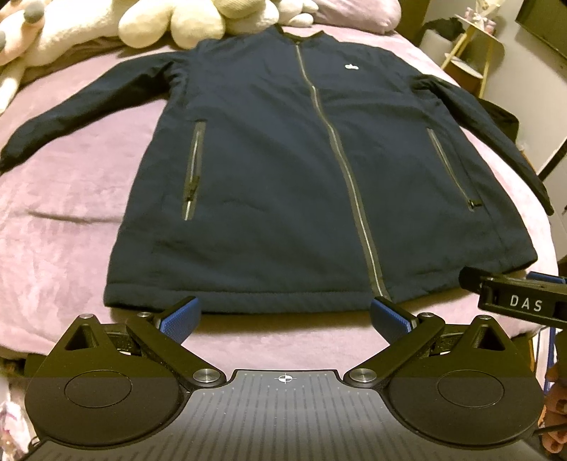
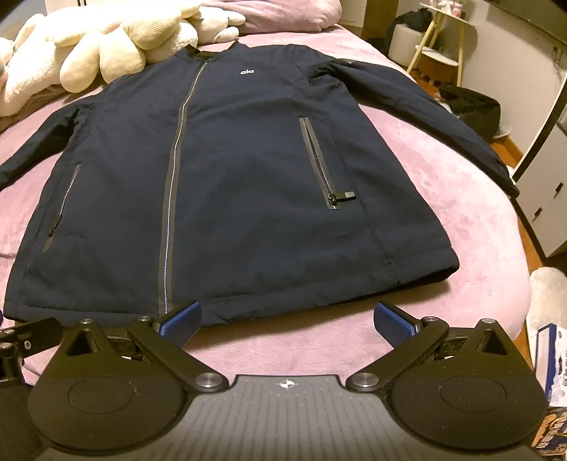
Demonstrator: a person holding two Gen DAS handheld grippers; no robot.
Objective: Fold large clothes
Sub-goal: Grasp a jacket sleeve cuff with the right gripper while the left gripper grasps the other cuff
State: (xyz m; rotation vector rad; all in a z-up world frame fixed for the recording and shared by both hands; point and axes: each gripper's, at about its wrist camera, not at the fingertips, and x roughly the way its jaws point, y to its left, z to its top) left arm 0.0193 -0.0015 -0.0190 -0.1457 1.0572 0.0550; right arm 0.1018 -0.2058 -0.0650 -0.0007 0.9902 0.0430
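A navy zip-up jacket (image 1: 276,170) lies flat and face up on the pink bed cover (image 1: 63,212), zipped shut, both sleeves spread out to the sides, collar at the far end. It also shows in the right wrist view (image 2: 230,184). My left gripper (image 1: 285,315) is open and empty, hovering just in front of the hem near the zipper's lower end. My right gripper (image 2: 287,319) is open and empty, just in front of the hem's right part. Part of the right gripper (image 1: 517,298) shows at the right edge of the left wrist view.
Cream and white plush toys (image 1: 184,21) and a pink pillow (image 1: 354,10) lie beyond the collar. The bed's right edge (image 2: 510,248) drops to a floor with a dark bag (image 2: 475,106), a yellow-legged stand (image 2: 439,46) and white furniture (image 2: 545,198).
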